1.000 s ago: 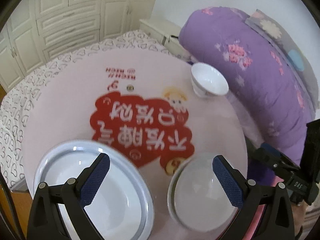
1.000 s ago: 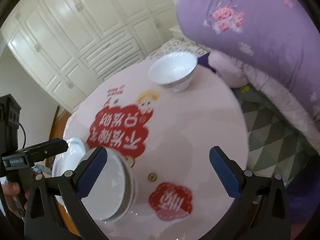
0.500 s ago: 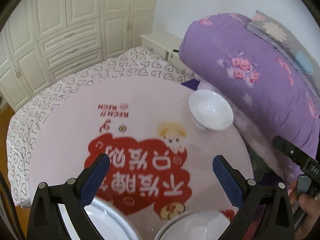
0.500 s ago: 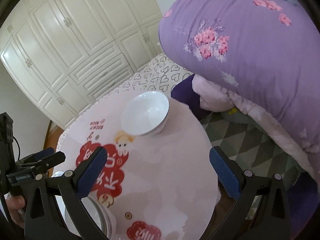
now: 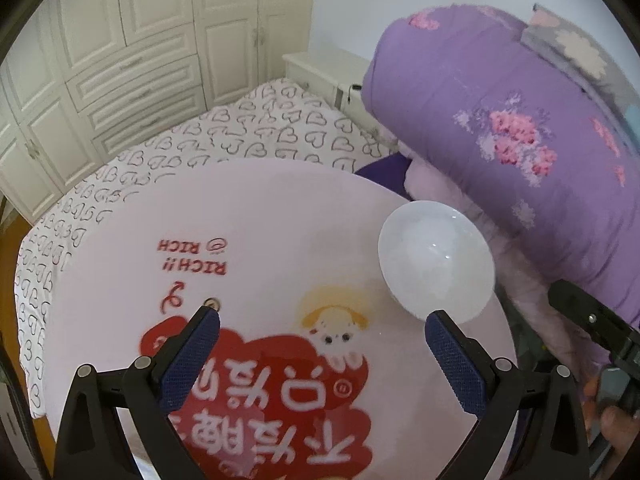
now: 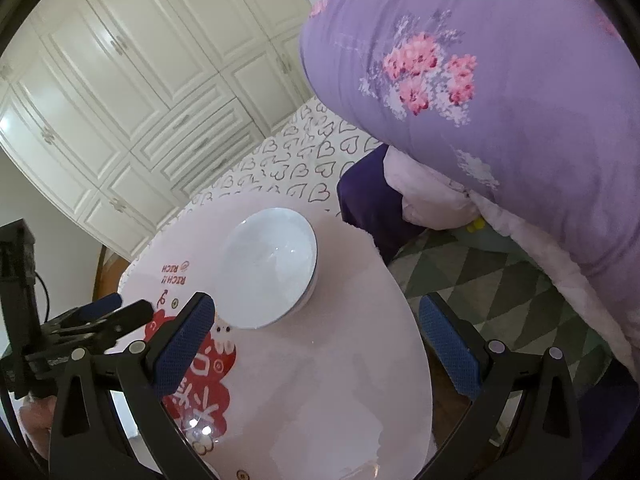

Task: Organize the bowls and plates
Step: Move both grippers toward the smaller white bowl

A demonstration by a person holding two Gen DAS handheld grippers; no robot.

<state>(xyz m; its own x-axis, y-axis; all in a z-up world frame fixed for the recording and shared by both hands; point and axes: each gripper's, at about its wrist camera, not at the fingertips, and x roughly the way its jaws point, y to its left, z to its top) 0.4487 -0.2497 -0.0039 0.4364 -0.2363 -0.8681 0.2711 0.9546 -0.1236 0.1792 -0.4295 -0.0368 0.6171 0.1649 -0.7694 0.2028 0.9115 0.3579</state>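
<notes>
A white bowl [image 5: 436, 264] stands upright near the far right edge of the round pink table [image 5: 280, 216]. My left gripper [image 5: 320, 328] hangs open above the table's red print, and the bowl lies just beyond its right fingertip. In the right wrist view the same bowl [image 6: 270, 266] sits just ahead of my open right gripper [image 6: 314, 320], closer to its left finger [image 6: 184, 344]. Nothing is held between either pair of fingers. The left gripper [image 6: 108, 314] shows at the left edge of the right wrist view. No plates are in view.
A big purple floral quilt [image 5: 520, 144] is piled right beside the table on the right. A heart-print sheet [image 5: 248, 128] and white cupboards [image 5: 120, 48] lie beyond the table. Green checked floor [image 6: 480, 288] shows past the table's right edge.
Both grippers have moved forward across the table toward the bowl. The plate and the second bowl near the front edge have dropped out of view. The far bowl now looks bigger and closer.
</notes>
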